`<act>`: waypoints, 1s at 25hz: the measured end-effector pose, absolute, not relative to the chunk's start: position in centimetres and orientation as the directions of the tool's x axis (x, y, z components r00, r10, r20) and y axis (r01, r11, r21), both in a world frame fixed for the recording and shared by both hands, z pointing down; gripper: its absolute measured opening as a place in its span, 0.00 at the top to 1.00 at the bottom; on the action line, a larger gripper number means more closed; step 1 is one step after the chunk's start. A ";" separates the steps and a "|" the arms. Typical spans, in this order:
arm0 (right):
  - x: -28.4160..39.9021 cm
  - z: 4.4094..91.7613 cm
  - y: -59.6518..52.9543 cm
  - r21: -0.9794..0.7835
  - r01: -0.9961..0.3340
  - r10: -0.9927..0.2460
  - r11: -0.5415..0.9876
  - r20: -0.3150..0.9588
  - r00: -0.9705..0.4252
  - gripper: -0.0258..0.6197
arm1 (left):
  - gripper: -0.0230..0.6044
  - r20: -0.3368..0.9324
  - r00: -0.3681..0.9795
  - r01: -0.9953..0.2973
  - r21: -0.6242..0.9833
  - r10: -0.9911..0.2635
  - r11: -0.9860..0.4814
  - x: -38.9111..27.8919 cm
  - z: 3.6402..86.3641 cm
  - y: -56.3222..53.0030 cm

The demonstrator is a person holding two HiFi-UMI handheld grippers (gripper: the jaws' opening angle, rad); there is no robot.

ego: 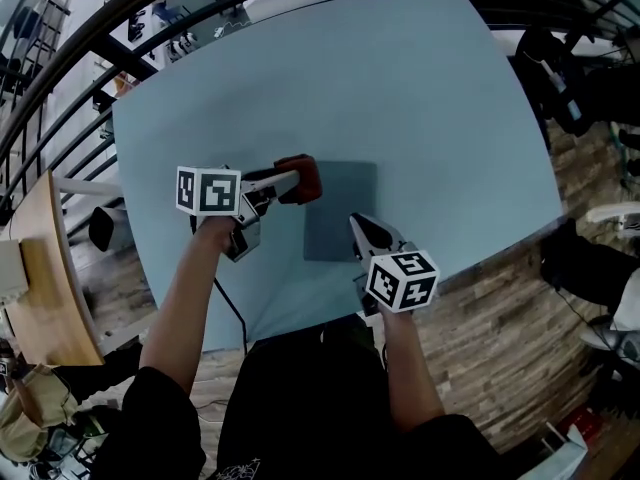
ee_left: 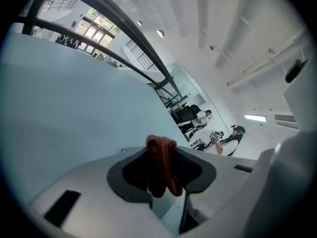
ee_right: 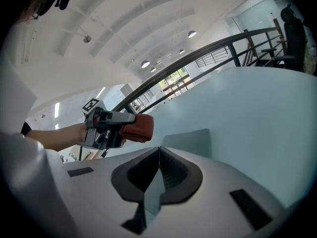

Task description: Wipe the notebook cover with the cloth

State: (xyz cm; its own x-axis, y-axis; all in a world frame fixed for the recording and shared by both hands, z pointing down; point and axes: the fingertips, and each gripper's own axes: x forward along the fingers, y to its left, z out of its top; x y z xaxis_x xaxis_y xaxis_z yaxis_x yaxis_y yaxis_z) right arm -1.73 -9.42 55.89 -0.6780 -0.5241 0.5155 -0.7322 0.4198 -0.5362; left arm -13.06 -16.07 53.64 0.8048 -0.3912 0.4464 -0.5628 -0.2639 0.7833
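The left gripper's [ego: 288, 182] jaws pinch a red cloth [ego: 305, 176], held at the left edge of the grey notebook [ego: 340, 203]. The right gripper's [ego: 356, 224] jaws are pressed together with nothing in them, over the notebook's near part. The notebook lies flat on the blue desk [ego: 330, 78].

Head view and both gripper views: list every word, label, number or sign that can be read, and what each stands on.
No readable words or numbers anywhere.
On the left gripper, the marker cube: black-and-white square patterns, no letters.
On the right gripper, the marker cube: the same.
The notebook cover: plain.
White print on the person's shirt: too small to read.
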 end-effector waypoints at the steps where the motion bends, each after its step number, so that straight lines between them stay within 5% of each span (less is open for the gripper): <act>1: -1.5 55.8 -9.5 -0.537 -0.734 -0.528 0.415 0.515 -0.675 0.95 | 0.75 0.438 0.814 -0.553 0.786 -0.381 -0.277 -12.3 53.4 -16.4; 25: 4.7 56.5 -12.7 -0.498 -0.808 -0.609 0.315 0.546 -0.575 0.95 | 0.75 0.363 0.909 -0.401 0.894 -0.203 -0.198 0.6 59.1 -20.9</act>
State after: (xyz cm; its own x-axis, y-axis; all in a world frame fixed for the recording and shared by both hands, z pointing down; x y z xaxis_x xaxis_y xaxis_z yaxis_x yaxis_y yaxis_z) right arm 4.73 -12.69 56.53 -0.5747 -0.6093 0.5463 -0.8078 0.3154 -0.4980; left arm 0.59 -20.90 59.14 0.9092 -0.2035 0.3632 -0.4015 -0.1976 0.8943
